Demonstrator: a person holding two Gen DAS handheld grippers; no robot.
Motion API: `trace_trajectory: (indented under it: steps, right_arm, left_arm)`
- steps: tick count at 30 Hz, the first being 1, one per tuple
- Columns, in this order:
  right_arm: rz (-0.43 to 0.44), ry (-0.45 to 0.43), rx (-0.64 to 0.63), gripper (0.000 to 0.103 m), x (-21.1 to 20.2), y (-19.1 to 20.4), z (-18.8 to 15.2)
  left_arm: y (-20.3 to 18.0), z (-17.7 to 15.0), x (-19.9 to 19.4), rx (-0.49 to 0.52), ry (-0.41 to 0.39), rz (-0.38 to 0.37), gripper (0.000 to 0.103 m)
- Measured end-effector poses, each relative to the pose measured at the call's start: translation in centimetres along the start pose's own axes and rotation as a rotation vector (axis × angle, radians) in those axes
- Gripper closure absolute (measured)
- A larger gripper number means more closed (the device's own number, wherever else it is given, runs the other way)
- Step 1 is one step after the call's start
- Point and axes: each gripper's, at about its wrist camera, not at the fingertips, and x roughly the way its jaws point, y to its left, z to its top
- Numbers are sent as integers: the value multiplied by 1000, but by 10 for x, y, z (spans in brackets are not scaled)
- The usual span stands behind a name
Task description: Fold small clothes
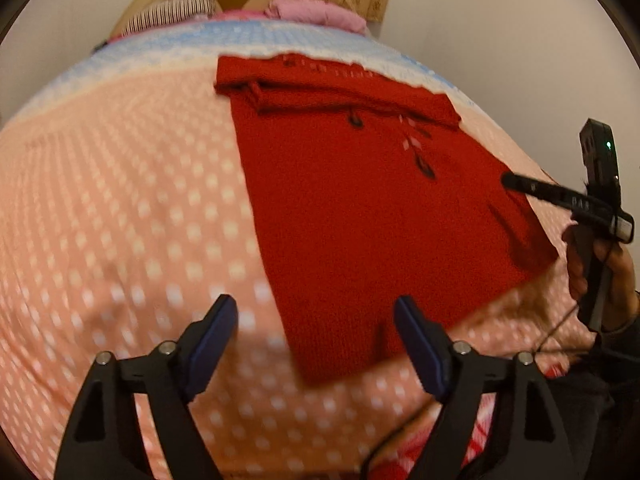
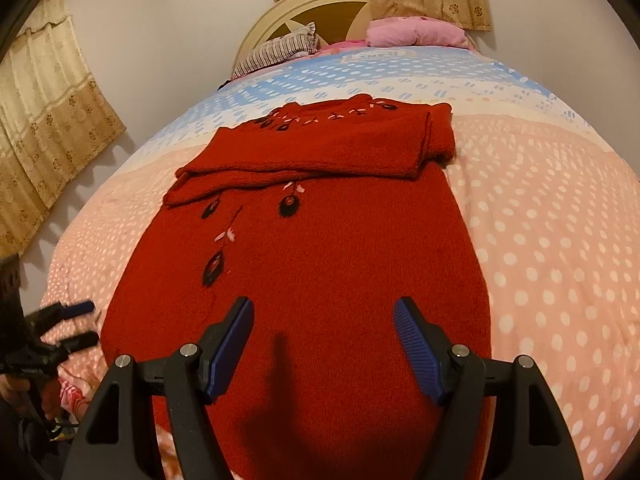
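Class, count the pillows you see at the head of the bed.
2. A striped grey-and-white pillow lies at the left by the cream headboard; a pink fabric pillow lies at the right. Others may be hidden behind them.

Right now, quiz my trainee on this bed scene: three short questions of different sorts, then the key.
1. True or false: the right tool is clamped on the red sweater.
2. Multiple choice: where do the sweater's sleeves lie? A) spread out to both sides B) folded across the upper body C) hanging off the bed
3. Fill in: the left tool hovers open near the sweater's ____ edge.

Key:
1. False; both its fingers stand apart above the knit, gripping nothing.
2. B
3. Bottom (hem), at the corner nearest the person.
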Motion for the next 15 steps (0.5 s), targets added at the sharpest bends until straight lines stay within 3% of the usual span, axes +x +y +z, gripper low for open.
trace_trajectory:
  steps: [6, 11, 15]
  right_arm:
    - [12, -3, -4, 30, -2, 6, -5]
    - [11, -7, -11, 30, -4, 8, -6]
    - [11, -16, -1, 30, -7, 5, -9]
  left_arm:
    - [7, -9, 1, -58, 19, -61, 24]
    - [0, -11, 0, -59, 38, -93, 45]
    - [-4, -12, 7, -61, 51, -111, 50]
